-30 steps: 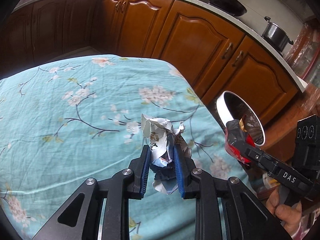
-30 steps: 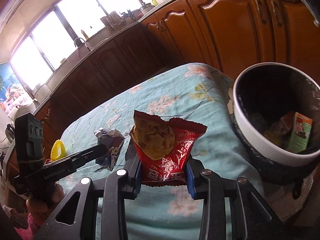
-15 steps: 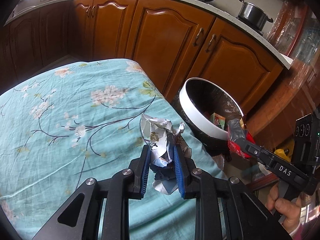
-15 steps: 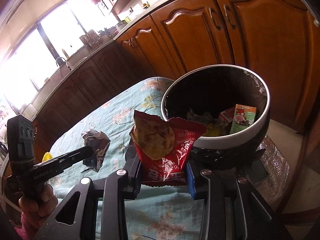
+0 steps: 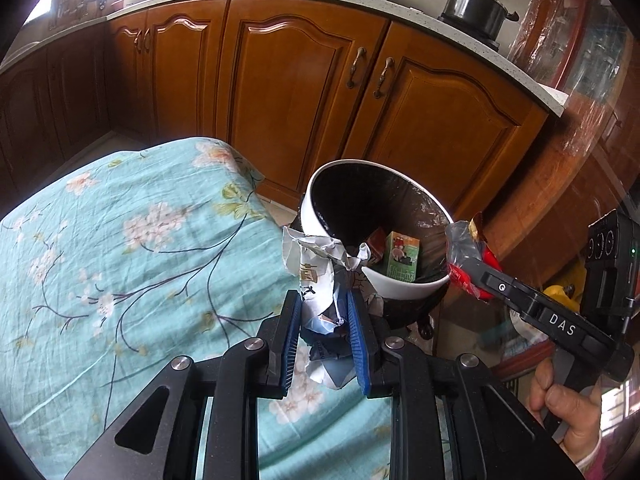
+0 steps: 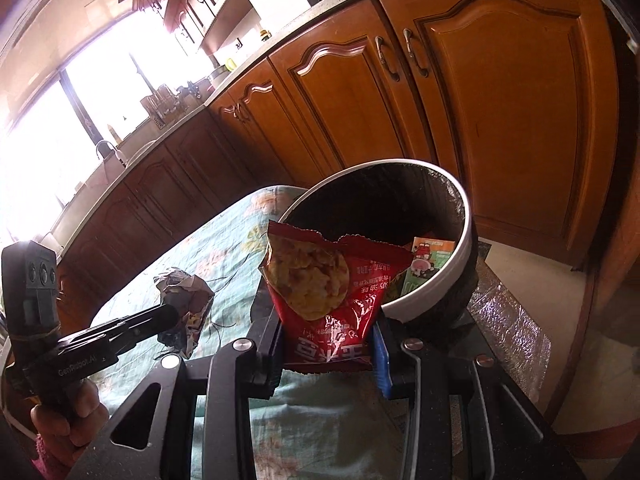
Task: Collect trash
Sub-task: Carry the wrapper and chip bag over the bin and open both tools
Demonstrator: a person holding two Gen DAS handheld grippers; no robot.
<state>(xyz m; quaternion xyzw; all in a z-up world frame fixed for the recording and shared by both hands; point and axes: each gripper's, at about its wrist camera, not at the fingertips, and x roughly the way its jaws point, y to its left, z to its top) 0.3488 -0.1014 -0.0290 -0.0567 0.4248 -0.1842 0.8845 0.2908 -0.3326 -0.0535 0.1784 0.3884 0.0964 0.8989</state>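
My left gripper (image 5: 323,316) is shut on a crumpled silver and white wrapper (image 5: 320,276) and holds it above the table's right edge, just short of the bin. My right gripper (image 6: 328,332) is shut on a red snack bag (image 6: 332,292) and holds it at the near rim of the bin. The bin (image 5: 404,280) is white-rimmed with a black liner and stands on the floor beside the table; cartons (image 5: 402,256) lie inside. The bin also shows in the right wrist view (image 6: 460,248). The right gripper with the red bag (image 5: 468,268) shows at the bin's right side.
The table wears a teal flowered cloth (image 5: 120,248). Wooden kitchen cabinets (image 5: 304,80) stand close behind the bin. A pot (image 5: 474,10) sits on the counter. The left gripper with its wrapper (image 6: 184,300) shows in the right wrist view.
Both grippers have moved right towards the bin with their trash. The bin now lies nearer and more central in both views.
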